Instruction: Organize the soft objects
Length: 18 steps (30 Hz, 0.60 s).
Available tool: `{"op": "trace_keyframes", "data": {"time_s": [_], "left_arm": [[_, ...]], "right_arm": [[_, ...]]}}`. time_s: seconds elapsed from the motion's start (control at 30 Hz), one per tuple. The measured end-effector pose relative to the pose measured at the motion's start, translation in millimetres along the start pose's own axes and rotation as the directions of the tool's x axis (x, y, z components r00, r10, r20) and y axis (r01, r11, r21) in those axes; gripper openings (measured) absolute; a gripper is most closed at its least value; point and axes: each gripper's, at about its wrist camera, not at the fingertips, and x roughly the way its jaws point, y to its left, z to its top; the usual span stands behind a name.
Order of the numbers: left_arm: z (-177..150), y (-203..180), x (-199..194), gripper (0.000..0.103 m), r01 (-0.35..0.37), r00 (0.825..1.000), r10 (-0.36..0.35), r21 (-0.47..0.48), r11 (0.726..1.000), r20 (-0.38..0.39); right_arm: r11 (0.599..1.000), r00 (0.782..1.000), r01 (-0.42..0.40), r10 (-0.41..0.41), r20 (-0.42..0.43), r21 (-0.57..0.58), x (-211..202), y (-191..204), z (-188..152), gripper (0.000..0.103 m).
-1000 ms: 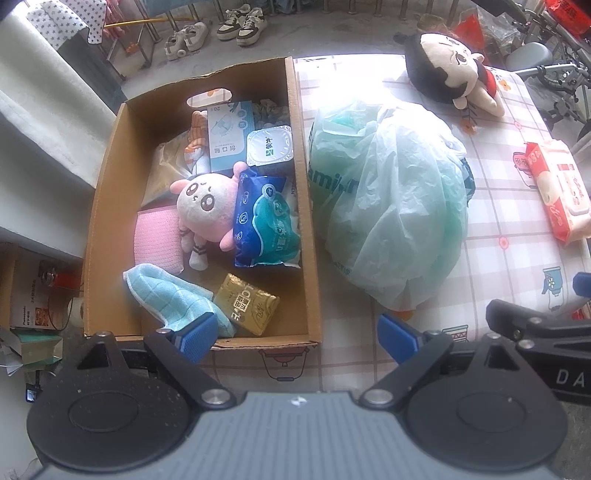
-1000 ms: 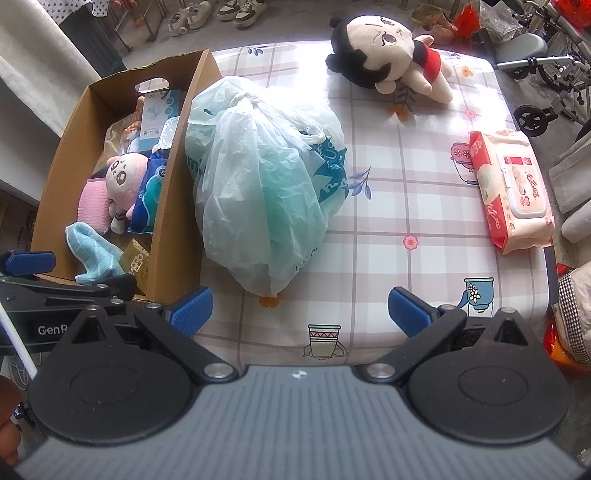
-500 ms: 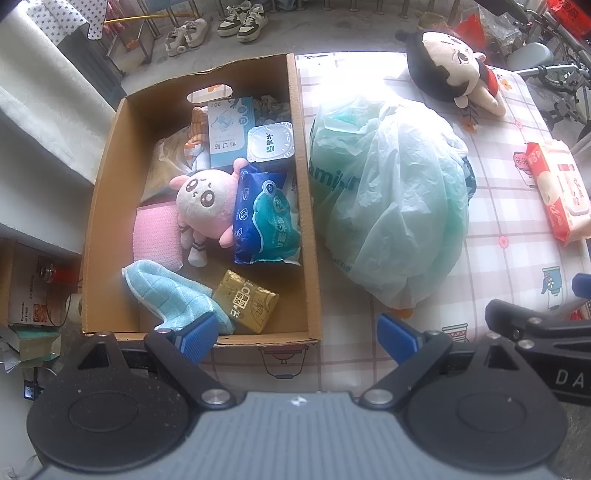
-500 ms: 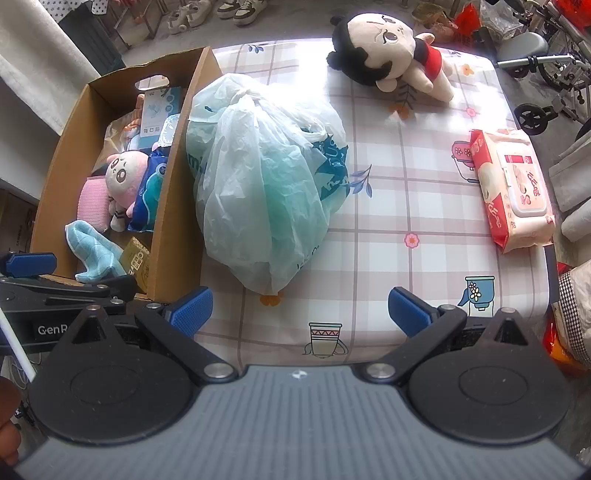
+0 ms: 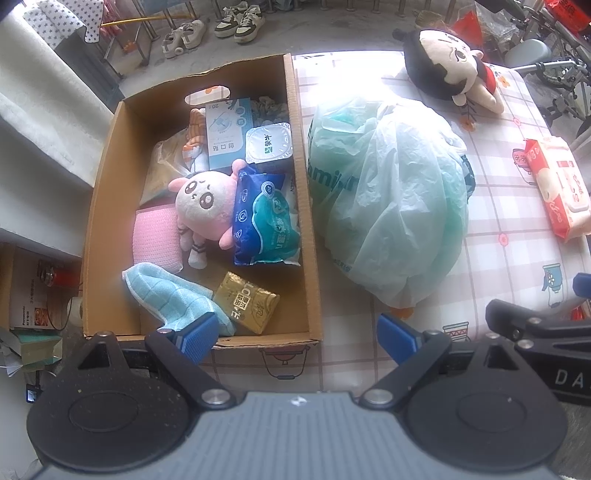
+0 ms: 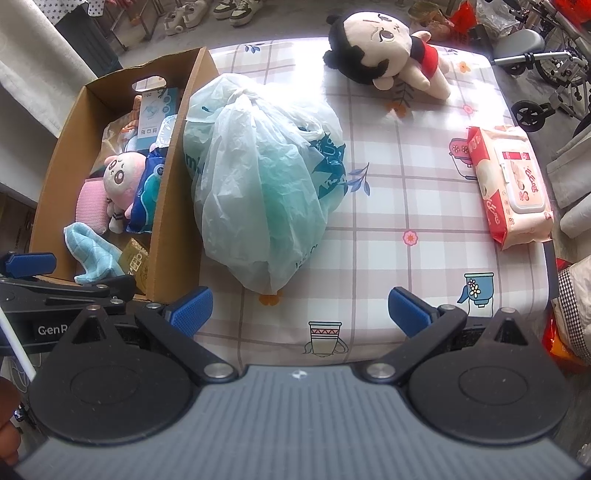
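Note:
A cardboard box stands at the table's left and holds a pink plush, a blue tissue pack, a light blue cloth, a gold packet and other soft items. A tied pale green plastic bag lies right of the box. A black-haired doll lies at the far side. A wet-wipes pack lies at the right edge. My left gripper is open and empty over the box's near edge. My right gripper is open and empty near the bag.
The table has a checked cloth. Shoes and racks stand on the floor beyond. A wheeled frame stands at the far right, and bags lie off the table's right edge. A low shelf with boxes is left of the box.
The left wrist view has shifted slightly, with the box sitting a little lower and nearer. Both grippers stay open and nothing on the table has moved.

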Motion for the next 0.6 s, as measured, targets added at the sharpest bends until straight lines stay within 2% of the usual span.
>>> {"op": "trace_keyframes", "data": {"time_s": [0.6], "left_arm": [[-1.3,7.2,-0.9,0.093,0.002,1.000,-0.002,-0.005,1.000,0.002]], "right_arm": [[1.000,1.000,0.009,-0.009,-0.003,0.003,-0.5,5.5,0.3,0.102]]}}
